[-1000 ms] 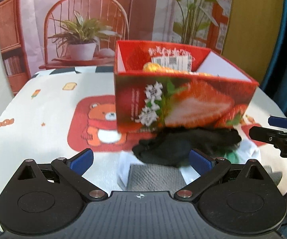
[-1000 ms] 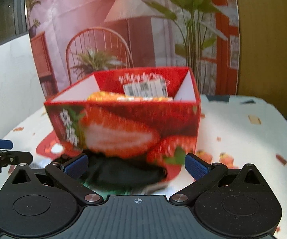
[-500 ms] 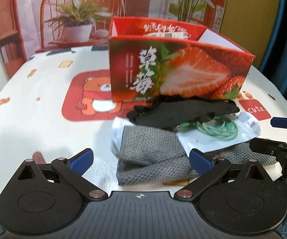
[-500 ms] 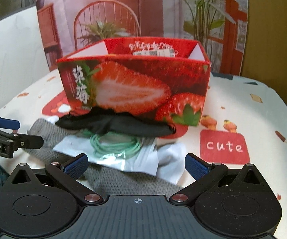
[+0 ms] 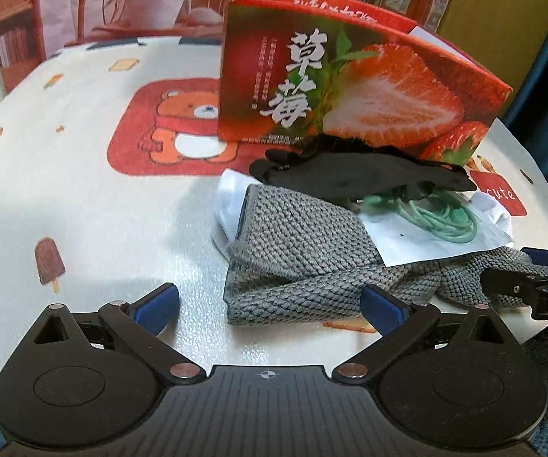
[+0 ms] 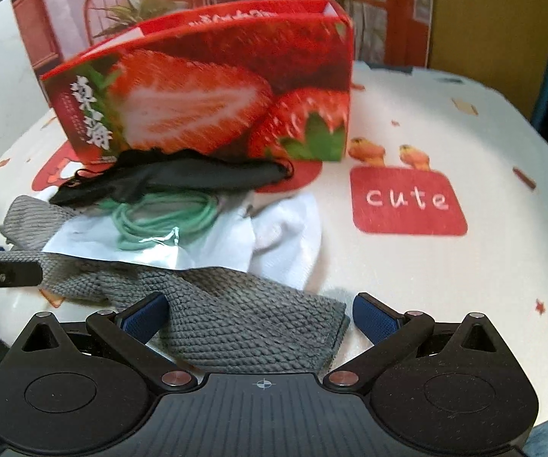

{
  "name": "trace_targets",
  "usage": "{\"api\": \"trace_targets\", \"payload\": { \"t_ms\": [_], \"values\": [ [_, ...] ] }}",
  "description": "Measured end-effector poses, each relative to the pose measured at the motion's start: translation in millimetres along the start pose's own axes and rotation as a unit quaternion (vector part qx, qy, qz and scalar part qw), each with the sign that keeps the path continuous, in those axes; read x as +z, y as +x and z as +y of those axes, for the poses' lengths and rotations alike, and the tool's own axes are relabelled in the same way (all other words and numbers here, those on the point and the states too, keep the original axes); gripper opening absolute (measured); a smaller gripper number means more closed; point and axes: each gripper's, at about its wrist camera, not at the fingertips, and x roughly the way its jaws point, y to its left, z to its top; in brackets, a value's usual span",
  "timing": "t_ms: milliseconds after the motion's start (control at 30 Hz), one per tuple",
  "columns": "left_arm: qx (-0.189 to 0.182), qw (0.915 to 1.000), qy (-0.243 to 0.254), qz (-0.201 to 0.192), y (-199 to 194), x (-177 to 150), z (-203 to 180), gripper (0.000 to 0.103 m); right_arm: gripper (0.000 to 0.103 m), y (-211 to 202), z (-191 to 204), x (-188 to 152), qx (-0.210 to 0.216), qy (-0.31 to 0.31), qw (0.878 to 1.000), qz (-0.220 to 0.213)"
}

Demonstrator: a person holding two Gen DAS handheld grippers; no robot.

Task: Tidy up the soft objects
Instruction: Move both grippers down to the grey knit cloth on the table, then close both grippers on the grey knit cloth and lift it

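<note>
Both tools are spread wide — the left tool [image 5: 270, 302] and right tool [image 6: 260, 314] each straddle an end of the grey knit cloth [image 5: 297, 251]. A black cloth [image 5: 354, 175] lies against the strawberry box [image 5: 350, 91] on the tabletop [image 5: 95, 213].

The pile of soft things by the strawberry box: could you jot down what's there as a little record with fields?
container: strawberry box, open top, upright on the table
top of pile: black fabric piece, against the box front
middle: green cord coil in a clear bag, over a white cloth
bottom: grey knitted cloth, nearest the grippers
left gripper: open, at the grey cloth's edge
right gripper: open, around the cloth's other end
</note>
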Motion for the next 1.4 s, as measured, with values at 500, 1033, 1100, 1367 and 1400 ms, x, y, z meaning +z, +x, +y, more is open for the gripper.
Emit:
{"api": "trace_targets", "payload": {
  "t_ms": [500,1033,1100,1367,1400],
  "values": [
    [0.013,0.9997,0.019,-0.004,5.8,-0.5,-3.5,0.103,0.103,2.3,0.2,0.2,0.003,-0.009,1.000,0.000],
    [-0.017,0.9997,0.013,-0.012,-5.5,-3.6,-2.8,0.072,0.082,-12.4,-9.3,-5.4,0.026,0.014,1.000,-0.005],
    [-0.019,0.9995,0.019,-0.013,-7.0,-4.9,-5.3,0.063,0.077,-13.5,-9.7,-5.7,0.027,0.014,1.000,-0.006],
    [-0.060,0.9982,0.008,-0.005,-13.7,-7.0,-2.8,0.023,0.038,-18.4,-4.0,-4.1,0.061,0.000,0.998,-0.004],
    [-0.060,0.9981,0.011,-0.011,-17.0,-7.9,-4.3,0.022,0.034,-21.2,-2.4,-3.2,0.061,-0.004,0.998,-0.008]
  ]
}}
